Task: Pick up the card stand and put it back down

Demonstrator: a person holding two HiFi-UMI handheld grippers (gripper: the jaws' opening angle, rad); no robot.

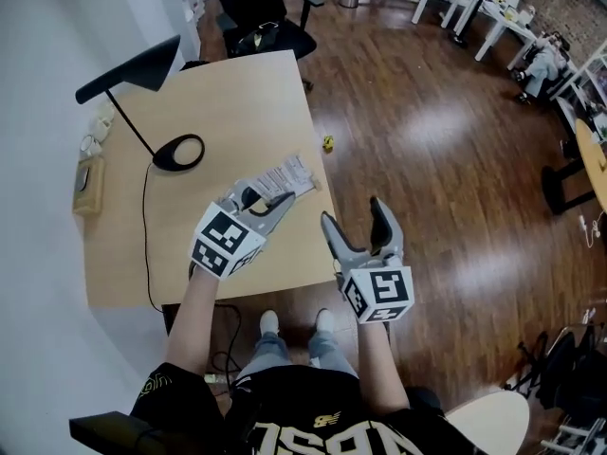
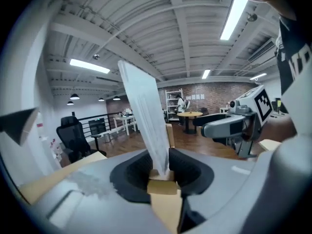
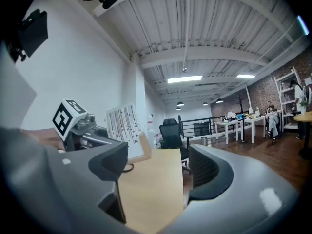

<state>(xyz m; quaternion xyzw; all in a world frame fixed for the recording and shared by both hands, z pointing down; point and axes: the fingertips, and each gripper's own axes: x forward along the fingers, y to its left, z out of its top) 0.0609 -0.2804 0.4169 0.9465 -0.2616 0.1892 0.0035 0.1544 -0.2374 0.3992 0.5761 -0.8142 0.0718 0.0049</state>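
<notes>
My left gripper [image 1: 275, 202] was clamped tight on the wooden foot of the card stand [image 2: 148, 130]. The white card rose tilted between the jaws, over the desk's [image 1: 237, 93] right edge near the front corner. My right gripper [image 1: 353, 212] hung empty beside it, jaws spread wide, just off that edge. A black lamp [image 1: 176, 151] stood toward the left edge.

The card stand [image 1: 289, 176] sits between the jaws of my left gripper [image 1: 270, 197] above the near right part of the table [image 1: 237, 93], with my right gripper [image 1: 352, 211] just right of it past the table's edge, the desk lamp [image 1: 180, 152] on the table to the left, and an office chair [image 1: 256, 12] behind the table.
</notes>
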